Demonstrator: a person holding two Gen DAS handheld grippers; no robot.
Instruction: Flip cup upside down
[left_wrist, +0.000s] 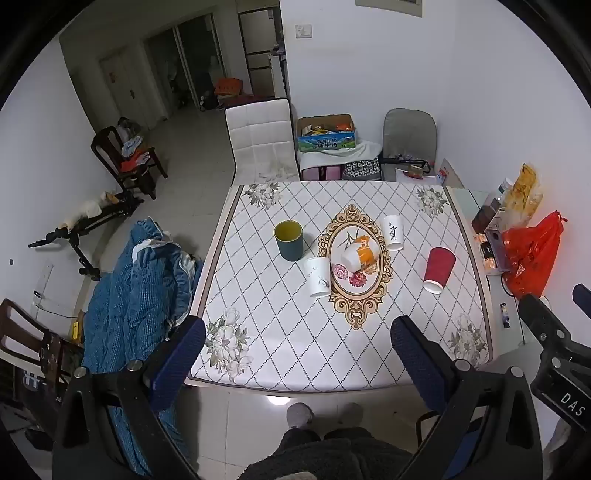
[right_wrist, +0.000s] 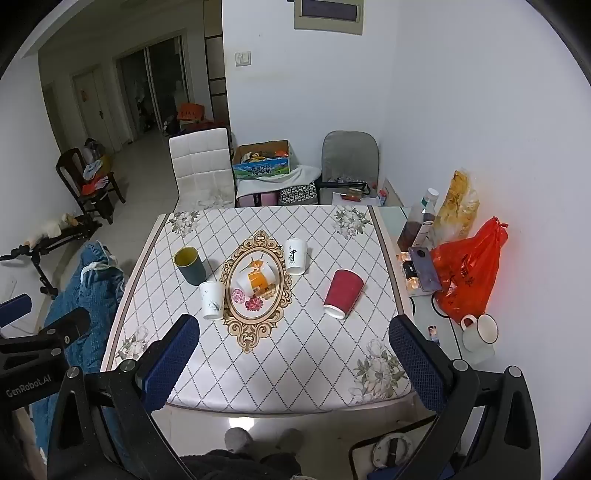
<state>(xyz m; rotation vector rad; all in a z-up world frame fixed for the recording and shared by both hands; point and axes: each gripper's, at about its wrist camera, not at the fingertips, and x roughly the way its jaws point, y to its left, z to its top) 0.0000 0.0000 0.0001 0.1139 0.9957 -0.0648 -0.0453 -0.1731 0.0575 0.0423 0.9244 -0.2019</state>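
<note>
Several cups stand on the patterned table (left_wrist: 295, 354). A dark green cup (left_wrist: 289, 240) (right_wrist: 190, 266) with a yellow inside stands upright, mouth up. A white cup with a plant print (left_wrist: 318, 277) (right_wrist: 212, 300), an orange-and-white cup (left_wrist: 357, 255) (right_wrist: 255, 281), a white cup with black writing (left_wrist: 393, 232) (right_wrist: 296, 256) and a red cup (left_wrist: 438, 269) (right_wrist: 342, 293) stand mouth down. My left gripper (left_wrist: 297, 354) is open and empty above the table's near edge. My right gripper (right_wrist: 293, 354) is open and empty too, beside it.
A red plastic bag (right_wrist: 466, 280), bottles, a phone (right_wrist: 424, 267) and a white mug (right_wrist: 478, 332) crowd the table's right side strip. A blue quilt (left_wrist: 136, 291) lies left of the table. A white chair (left_wrist: 263, 140) and boxes stand behind it.
</note>
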